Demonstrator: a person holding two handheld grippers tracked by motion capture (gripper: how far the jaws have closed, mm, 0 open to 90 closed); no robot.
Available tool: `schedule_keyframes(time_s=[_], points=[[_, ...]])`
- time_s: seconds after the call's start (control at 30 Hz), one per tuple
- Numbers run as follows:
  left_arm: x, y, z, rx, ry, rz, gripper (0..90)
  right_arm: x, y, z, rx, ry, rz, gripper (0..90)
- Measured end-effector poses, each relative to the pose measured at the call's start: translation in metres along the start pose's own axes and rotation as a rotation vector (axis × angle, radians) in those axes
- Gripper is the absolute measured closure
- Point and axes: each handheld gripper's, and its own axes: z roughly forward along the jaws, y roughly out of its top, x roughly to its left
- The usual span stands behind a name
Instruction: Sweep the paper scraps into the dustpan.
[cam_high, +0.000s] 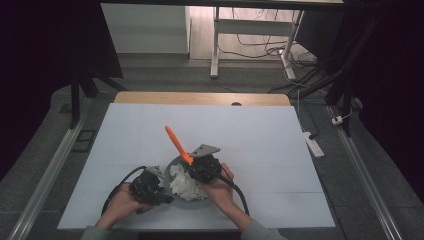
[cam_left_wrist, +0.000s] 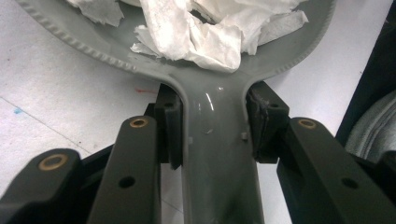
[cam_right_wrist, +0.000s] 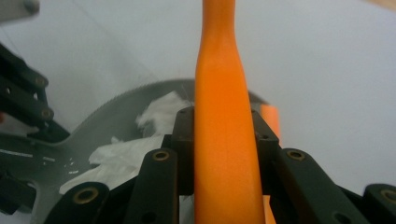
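Left tool (cam_left_wrist: 212, 135): jaws closed on the flat handle of a grey glossy pan with a beaded rim (cam_left_wrist: 215, 154), pads pressed to both handle edges. Right tool (cam_right_wrist: 224, 149): jaws clamped on the sides of a long orange plastic utensil handle (cam_right_wrist: 224, 140), which runs straight up between them. From above, left tool (cam_high: 148, 187) sits at the pan's (cam_high: 172, 165) near-left, right tool (cam_high: 204, 167) just over its right side, orange handle (cam_high: 176, 142) angled up and away to the left. Pan holds crumpled white paper tissue (cam_high: 186, 184), heaped toward the middle; same wad in the left gripper view (cam_left_wrist: 205, 28), just past the handle root. Pan rests near the front edge of the white bench (cam_high: 250, 130). A person's hand holds each tool, sleeves at the bottom edge.
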Motion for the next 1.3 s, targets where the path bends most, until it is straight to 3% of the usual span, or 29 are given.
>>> schedule_keyframes(time_s=[0.2, 0.3, 0.57, 0.73, 0.87, 0.97, 1.03, 1.07, 1.17, 1.3], points=[[0.001, -0.001, 0.000, -0.006, -0.003, 0.004, 61.3, -0.023, 0.003, -0.022, -0.080, -0.030, 0.045, 70.4], [0.001, -0.001, 0.000, -0.005, -0.005, 0.005, 61.3, -0.031, 0.003, -0.027, -0.084, -0.036, 0.060, 70.4], [0.001, -0.001, 0.000, -0.006, -0.003, 0.004, 61.3, -0.050, -0.009, -0.036, -0.048, -0.077, 0.082, 70.4], [0.000, -0.002, 0.000, -0.011, 0.003, 0.000, 61.3, -0.058, -0.023, -0.032, 0.016, -0.107, 0.099, 70.4], [-0.001, -0.001, 0.001, -0.014, 0.005, -0.005, 61.3, -0.053, -0.030, -0.023, 0.065, -0.094, 0.088, 70.4], [-0.002, -0.001, 0.001, -0.016, 0.010, -0.009, 61.3, -0.043, -0.028, -0.016, 0.081, -0.072, 0.069, 70.4], [-0.002, -0.001, 0.001, -0.017, 0.013, -0.008, 61.3, -0.035, -0.026, -0.013, 0.081, -0.083, 0.044, 70.4], [-0.002, -0.001, 0.001, -0.017, 0.011, -0.010, 61.3, -0.031, -0.025, -0.012, 0.078, -0.083, 0.032, 70.4], [-0.002, -0.001, 0.002, -0.019, 0.009, -0.012, 61.3, -0.025, -0.021, -0.012, 0.049, -0.012, 0.052, 70.4], [-0.002, -0.001, 0.002, -0.021, 0.009, -0.010, 61.3, -0.019, -0.017, -0.016, 0.008, 0.032, 0.022, 70.4]])
